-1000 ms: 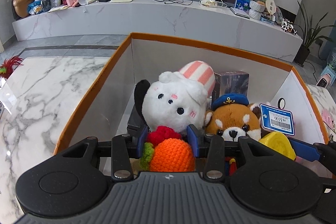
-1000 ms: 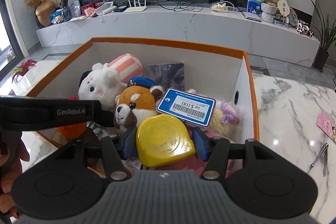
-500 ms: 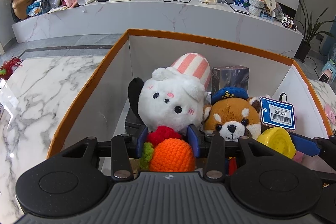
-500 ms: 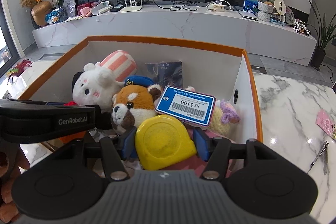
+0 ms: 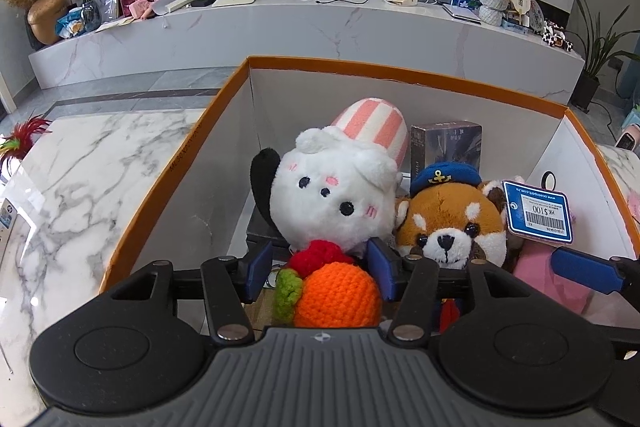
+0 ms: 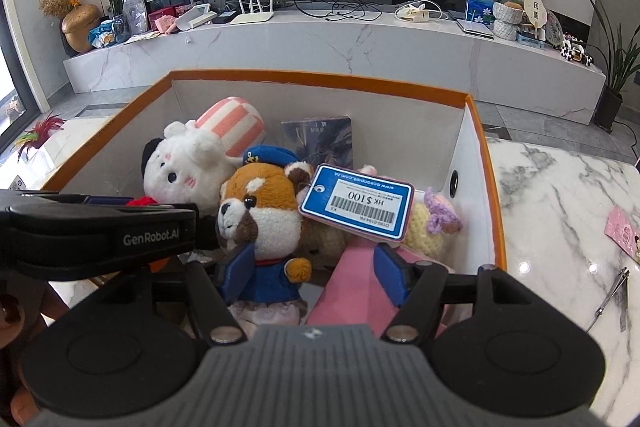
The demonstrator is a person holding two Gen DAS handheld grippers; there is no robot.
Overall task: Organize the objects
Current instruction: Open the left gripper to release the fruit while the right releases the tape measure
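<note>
Left wrist view: left gripper (image 5: 318, 269), jaws opening, blue pads just clear of the crocheted orange toy (image 5: 336, 297) lying between them; white plush (image 5: 334, 193) directly beyond, red panda plush (image 5: 450, 223) to its right, all inside the orange-rimmed box (image 5: 172, 171).

Right wrist view: right gripper (image 6: 314, 273), jaws opening, nothing gripped; red panda plush (image 6: 260, 207) and blue price tag (image 6: 356, 203) just ahead, pink item (image 6: 348, 287) beneath.
</note>
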